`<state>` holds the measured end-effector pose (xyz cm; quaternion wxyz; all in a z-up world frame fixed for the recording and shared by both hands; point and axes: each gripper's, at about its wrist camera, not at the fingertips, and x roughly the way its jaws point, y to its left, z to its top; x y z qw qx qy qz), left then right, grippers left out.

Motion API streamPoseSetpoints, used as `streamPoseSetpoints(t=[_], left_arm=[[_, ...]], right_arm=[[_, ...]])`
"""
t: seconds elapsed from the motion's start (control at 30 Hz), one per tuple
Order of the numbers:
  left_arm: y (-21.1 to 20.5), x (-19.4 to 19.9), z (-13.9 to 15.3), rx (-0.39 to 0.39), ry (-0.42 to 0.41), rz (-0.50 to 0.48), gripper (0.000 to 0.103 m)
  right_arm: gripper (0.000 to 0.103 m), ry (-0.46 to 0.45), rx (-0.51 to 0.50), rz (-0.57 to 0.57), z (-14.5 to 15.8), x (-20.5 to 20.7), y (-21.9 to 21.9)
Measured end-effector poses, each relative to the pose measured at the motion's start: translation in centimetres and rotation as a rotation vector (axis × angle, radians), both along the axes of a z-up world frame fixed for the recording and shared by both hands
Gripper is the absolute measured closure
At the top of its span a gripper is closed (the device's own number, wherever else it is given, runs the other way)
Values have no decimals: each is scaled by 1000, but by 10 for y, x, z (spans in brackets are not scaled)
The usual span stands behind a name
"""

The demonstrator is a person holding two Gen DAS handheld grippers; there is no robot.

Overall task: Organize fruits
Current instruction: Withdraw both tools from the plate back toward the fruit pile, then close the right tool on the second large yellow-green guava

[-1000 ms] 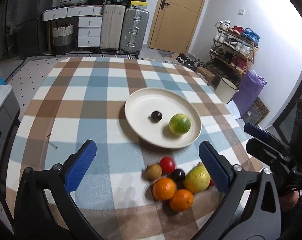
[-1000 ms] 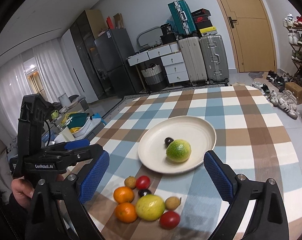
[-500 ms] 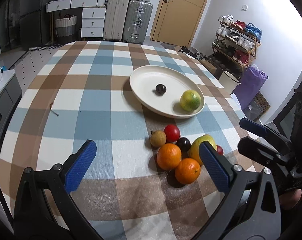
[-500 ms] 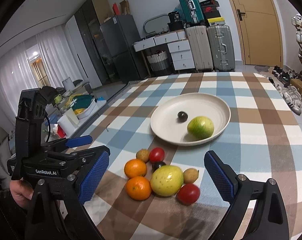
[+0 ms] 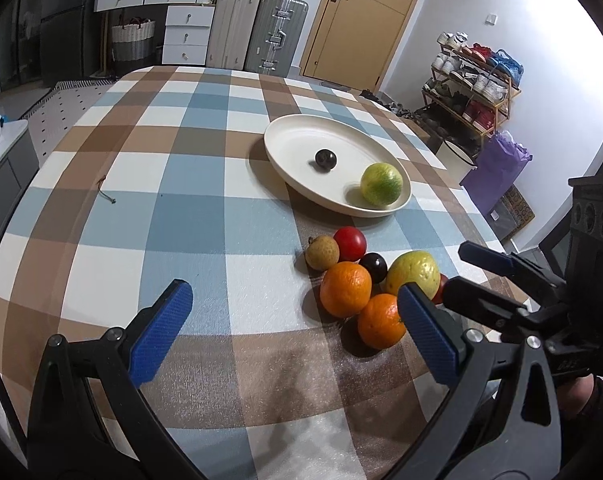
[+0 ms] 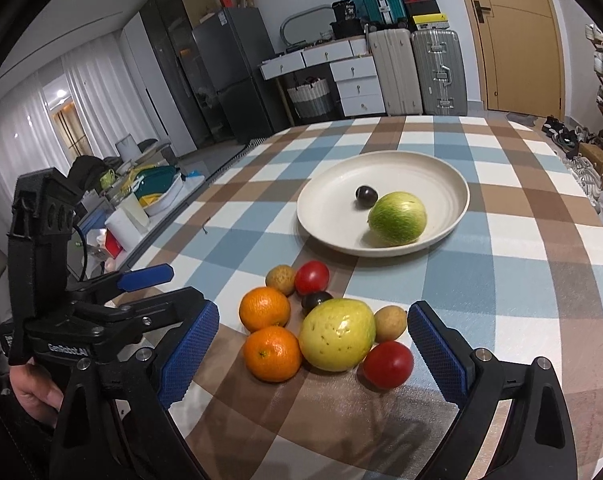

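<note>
A cream plate (image 5: 301,132) (image 6: 441,172) on the checked tablecloth holds a green melon-like fruit (image 5: 381,184) (image 6: 397,219) and a dark plum (image 5: 325,159) (image 6: 366,193). Nearer lies a cluster of loose fruit: two oranges (image 6: 272,353) (image 5: 345,289), a yellow-green guava (image 6: 337,334) (image 5: 413,272), two red tomatoes (image 6: 387,364) (image 5: 350,243), a dark plum (image 6: 316,300) and two brown longans (image 6: 280,279). My left gripper (image 5: 301,336) is open and empty, left of the cluster. My right gripper (image 6: 313,356) is open, its jaws either side of the cluster's near edge.
The left gripper shows at the left of the right wrist view (image 6: 101,320); the right one at the right of the left wrist view (image 5: 521,300). A small twig (image 5: 106,194) lies on the cloth. Suitcases (image 6: 417,72), drawers and a shoe rack (image 5: 473,80) stand beyond the table.
Both grippers have come lower and nearer to the fruit cluster, which now looks larger. Both stay open. No fruit has moved.
</note>
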<state>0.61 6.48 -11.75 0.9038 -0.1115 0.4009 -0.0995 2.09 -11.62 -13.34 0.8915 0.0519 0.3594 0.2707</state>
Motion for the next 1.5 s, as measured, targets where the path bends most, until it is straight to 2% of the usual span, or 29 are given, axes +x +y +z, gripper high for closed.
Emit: streamPoseSetpoints(t=[0.27, 0.3, 0.33, 0.37, 0.43, 0.6, 0.73, 1.0, 1.43, 1.5], left_arm=[[6, 1, -7, -14, 12, 4, 1], [6, 1, -7, -15, 14, 4, 1], [6, 1, -8, -15, 15, 3, 1], [6, 1, -8, -15, 15, 3, 1], [6, 1, -9, -15, 16, 2, 1], [5, 0, -9, -14, 17, 1, 1], [2, 0, -12, -9, 20, -3, 1], [-3, 0, -13, 1, 28, -9, 1], [-12, 0, -16, 3, 47, -36, 1], [-14, 0, -17, -6, 53, -44, 1]], right_arm=[[16, 47, -42, -3, -14, 8, 8], [20, 51, -44, -3, -15, 8, 9], [30, 57, -45, 0, -17, 9, 9], [34, 63, -52, 2, -18, 10, 10], [38, 68, -74, -4, -20, 11, 12], [42, 74, -72, -12, -23, 13, 9], [54, 67, -95, -17, -25, 15, 9], [55, 45, -88, -23, -24, 11, 7], [55, 32, 0, -39, -19, 9, -7], [59, 28, 20, -37, -18, 9, -11]])
